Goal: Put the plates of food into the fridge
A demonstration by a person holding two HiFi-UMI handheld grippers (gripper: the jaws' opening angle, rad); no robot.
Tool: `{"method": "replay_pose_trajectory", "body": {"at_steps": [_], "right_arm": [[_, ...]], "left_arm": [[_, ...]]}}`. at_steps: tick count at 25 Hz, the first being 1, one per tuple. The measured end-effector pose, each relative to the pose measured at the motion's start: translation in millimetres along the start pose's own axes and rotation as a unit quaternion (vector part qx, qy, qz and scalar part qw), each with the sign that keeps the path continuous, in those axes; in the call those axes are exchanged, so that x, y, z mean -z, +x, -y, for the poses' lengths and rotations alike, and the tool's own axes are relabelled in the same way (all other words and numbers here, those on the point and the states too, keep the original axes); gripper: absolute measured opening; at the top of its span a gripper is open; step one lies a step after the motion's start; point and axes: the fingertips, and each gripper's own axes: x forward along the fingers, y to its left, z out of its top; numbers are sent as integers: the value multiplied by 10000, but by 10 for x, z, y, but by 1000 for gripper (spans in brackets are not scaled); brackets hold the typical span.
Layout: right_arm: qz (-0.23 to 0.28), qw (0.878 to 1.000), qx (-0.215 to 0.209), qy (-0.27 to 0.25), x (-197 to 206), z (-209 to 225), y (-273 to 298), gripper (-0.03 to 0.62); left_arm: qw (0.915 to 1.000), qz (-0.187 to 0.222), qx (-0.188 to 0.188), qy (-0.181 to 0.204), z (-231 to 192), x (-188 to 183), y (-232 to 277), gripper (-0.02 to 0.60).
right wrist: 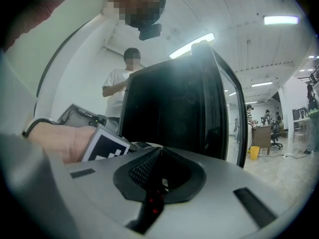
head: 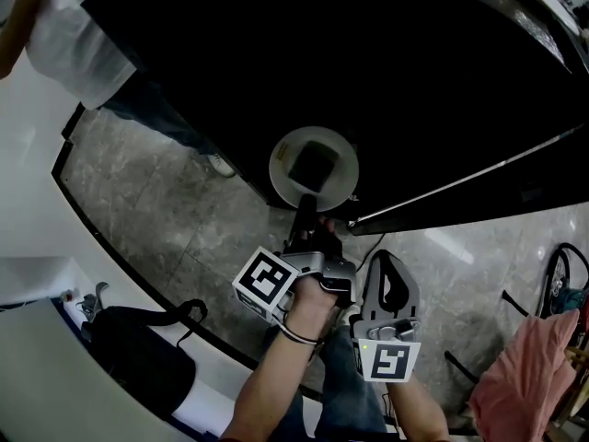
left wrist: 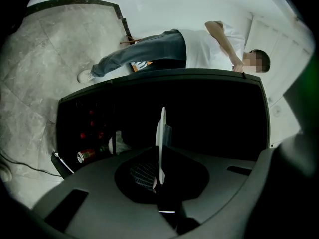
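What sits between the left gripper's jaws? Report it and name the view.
A white plate, seen edge-on, is clamped by its rim between the jaws of the left gripper. The left gripper view shows it.

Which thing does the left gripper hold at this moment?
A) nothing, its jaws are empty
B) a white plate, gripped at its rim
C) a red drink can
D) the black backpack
B: in the left gripper view, the left gripper has its jaws closed on the rim of the white plate, which stands edge-on between them, in front of the dark fridge.
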Motion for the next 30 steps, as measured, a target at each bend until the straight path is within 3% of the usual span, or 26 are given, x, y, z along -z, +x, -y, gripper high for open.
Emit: {"method": "replay_pose_trajectory", "body": {"at_steps": [12,30], "right_arm": [[36,9999,52,85,24,59,27,12],[-9,9999,-34,109,74,54,113,12]], "left_arm": [[9998,12,42,176,-33,-17,318,18],[9999,37,129,79,4,-55,540,20]]}}
